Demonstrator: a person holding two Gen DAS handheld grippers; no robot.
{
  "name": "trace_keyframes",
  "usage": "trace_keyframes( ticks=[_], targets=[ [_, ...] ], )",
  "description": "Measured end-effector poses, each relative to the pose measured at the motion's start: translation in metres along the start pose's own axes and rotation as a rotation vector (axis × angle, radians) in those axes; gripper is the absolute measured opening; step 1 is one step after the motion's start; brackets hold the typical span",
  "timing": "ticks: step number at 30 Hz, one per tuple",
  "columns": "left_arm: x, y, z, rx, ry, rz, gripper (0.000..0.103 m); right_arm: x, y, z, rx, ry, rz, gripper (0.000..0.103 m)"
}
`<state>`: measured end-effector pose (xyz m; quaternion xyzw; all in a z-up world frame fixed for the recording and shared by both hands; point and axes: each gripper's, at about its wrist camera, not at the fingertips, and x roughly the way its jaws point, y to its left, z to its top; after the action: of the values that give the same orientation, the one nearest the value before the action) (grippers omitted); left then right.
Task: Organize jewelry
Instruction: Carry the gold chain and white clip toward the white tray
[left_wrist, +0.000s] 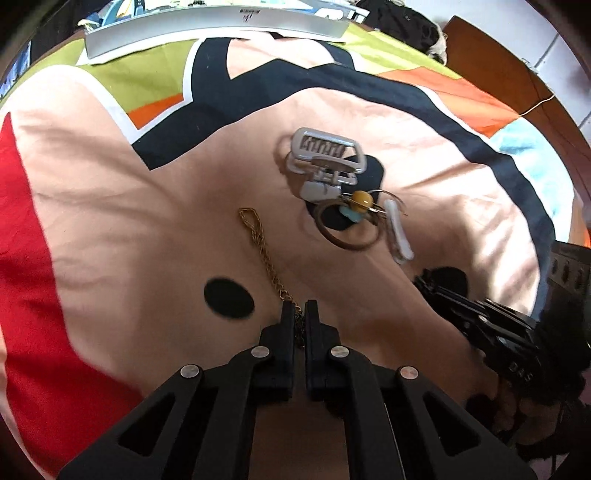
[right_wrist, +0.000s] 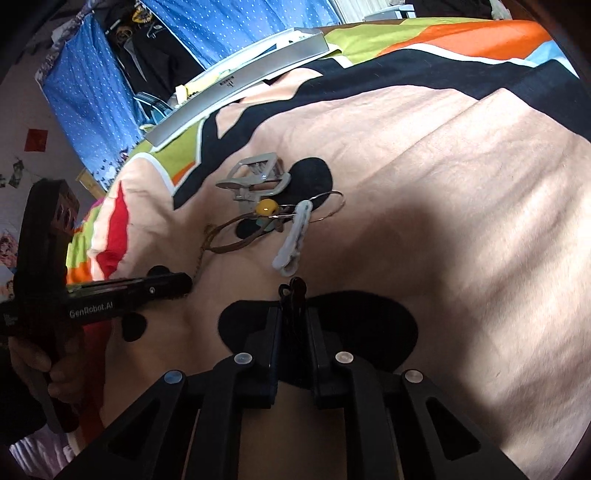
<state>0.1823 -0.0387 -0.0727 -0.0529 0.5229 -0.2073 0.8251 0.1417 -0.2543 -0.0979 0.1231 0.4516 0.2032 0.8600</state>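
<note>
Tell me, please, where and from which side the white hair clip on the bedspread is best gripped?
Grip the white hair clip across its narrow middle, coming from above with the fingers either side of its long axis. It lies flat and slender, its far end by the wire hoop, so probably avoid that end.

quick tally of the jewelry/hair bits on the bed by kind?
Hair clips: 3 (large grey claw clip, small white clip, black clip in the right gripper)
Chains: 1 (gold chain in the left gripper)
Rings/hoops: 2 (brown ring, thin wire hoop)
Beaded pieces: 1 (yellow bead)
Total: 7
</note>
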Motion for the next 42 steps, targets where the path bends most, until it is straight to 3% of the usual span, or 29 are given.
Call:
trace_keyframes(
  ticks=[4,9,24,33,42],
  targets=[
    [-0.023,-0.007,-0.002,0.012,-0.047,0.0,0.002,-0.008,0.003,0.0,0.018,-0.016,0.05,0.012],
    [-0.052,-0.008,0.018,0.027,-0.103,-0.006,0.002,-0.017,0.014,0.008,-0.014,-0.044,0.084,0.012],
    [-0.105,-0.008,0.076,0.06,-0.264,-0.001,0.002,-0.029,0.055,0.064,-0.174,-0.138,0.164,0.012],
    [-0.134,-0.004,0.158,0.048,-0.376,-0.006,0.002,-0.038,0.076,0.164,-0.282,-0.234,0.196,0.012],
    [-0.141,0.025,0.255,-0.005,-0.523,0.038,0.002,0.004,0.074,0.286,-0.319,-0.341,0.16,0.012]
  ],
)
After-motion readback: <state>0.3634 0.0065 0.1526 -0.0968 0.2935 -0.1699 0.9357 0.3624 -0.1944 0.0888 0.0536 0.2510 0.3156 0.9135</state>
